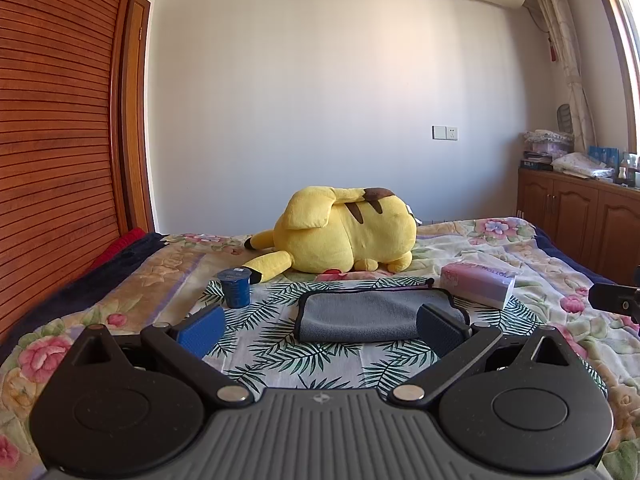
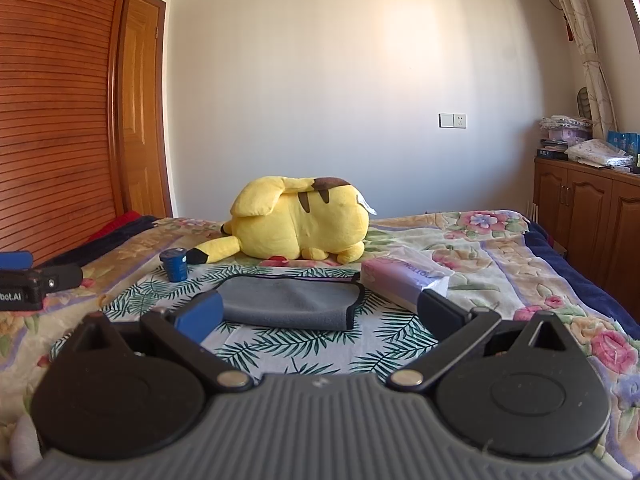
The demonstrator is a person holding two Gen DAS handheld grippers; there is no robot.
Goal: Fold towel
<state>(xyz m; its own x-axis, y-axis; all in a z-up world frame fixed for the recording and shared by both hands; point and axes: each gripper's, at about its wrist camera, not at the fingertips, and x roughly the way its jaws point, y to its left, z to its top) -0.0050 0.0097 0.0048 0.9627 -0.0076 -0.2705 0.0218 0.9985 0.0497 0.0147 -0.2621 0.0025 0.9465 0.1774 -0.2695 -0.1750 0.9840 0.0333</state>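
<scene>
Both my tongs are spread wide and hold nothing: the left gripper [image 1: 320,330] and the right gripper [image 2: 322,314] sit low over the leaf-print cloth [image 1: 280,356]. Just ahead lies the grey towel [image 2: 286,300], flat on that cloth and seemingly doubled already. I judge it soft, light and limp; I'd pinch its near corners. Beyond stand a blue cup [image 1: 236,286], a tissue pack [image 1: 478,282] and a yellow plush toy [image 1: 344,230].

Matt grey cloth towel [image 1: 372,316], plush toy [image 1: 344,232]
</scene>
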